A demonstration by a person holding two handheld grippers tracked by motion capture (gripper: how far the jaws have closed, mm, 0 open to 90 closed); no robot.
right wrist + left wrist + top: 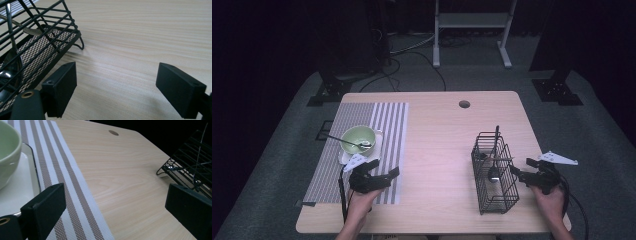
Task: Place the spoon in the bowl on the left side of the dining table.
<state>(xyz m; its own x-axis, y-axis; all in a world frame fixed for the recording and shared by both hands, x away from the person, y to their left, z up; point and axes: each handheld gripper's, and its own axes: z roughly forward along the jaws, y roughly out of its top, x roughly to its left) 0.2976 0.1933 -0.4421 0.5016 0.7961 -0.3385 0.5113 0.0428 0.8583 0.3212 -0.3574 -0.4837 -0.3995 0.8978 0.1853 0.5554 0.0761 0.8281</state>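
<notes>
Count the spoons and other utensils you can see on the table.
2, maybe more: a spoon rests in the green bowl, and a ladle-like utensil stands in the wire basket, whose wires may hide others.

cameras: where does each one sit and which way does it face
High view: above the person's side, facing forward and down on the table; forearms, both tools show.
Left gripper view: on the left tool, facing across mat toward basket; open jaws show.
Right gripper view: on the right tool, facing bare table beside basket; open jaws show.
Both gripper views share the basket.
</notes>
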